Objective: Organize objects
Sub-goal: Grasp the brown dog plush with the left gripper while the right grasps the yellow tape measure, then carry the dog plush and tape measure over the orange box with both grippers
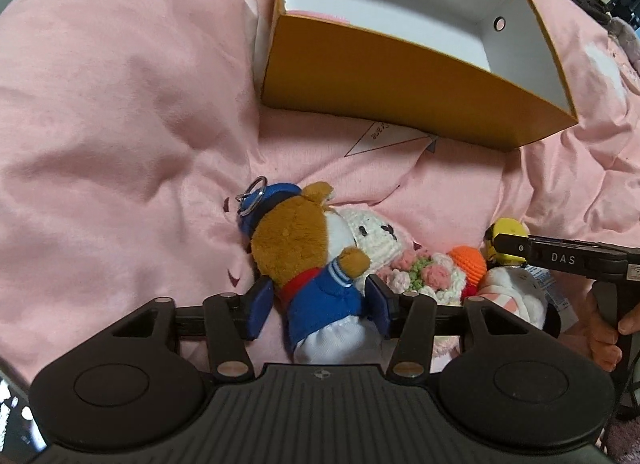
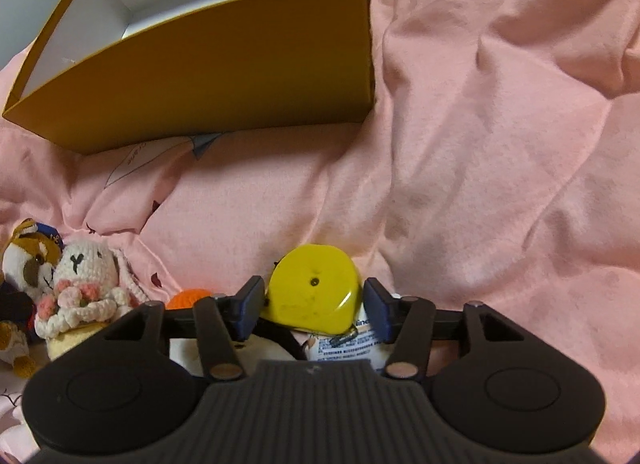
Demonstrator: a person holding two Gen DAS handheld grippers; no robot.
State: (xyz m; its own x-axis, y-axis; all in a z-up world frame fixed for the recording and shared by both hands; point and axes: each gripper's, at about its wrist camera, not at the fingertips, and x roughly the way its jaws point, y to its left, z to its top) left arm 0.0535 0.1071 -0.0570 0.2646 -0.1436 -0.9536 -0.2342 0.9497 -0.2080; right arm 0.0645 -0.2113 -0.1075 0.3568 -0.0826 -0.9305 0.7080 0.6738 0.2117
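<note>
A brown plush bear point(image 1: 296, 240) in a blue cap and jacket, with a key ring on its cap, lies on pink bedding point(image 1: 120, 104). My left gripper point(image 1: 320, 304) is open and straddles its body; pink cloth shows between the left pad and the bear. Beside it are a white crochet rabbit point(image 1: 376, 236) holding flowers and an orange crochet ball point(image 1: 468, 260). In the right wrist view a yellow tape measure point(image 2: 312, 292) sits between the open fingers of my right gripper point(image 2: 314, 304), nearly filling the gap. The bear point(image 2: 28, 260) and rabbit point(image 2: 86, 268) lie at the far left there.
An open orange box point(image 1: 400, 76) with a white inside stands on the bedding behind the toys, also in the right wrist view point(image 2: 220, 64). A white plush with pink stripes point(image 1: 516, 292) and a printed label point(image 2: 344, 348) lie under the tape measure. A hand point(image 1: 604, 328) shows at right.
</note>
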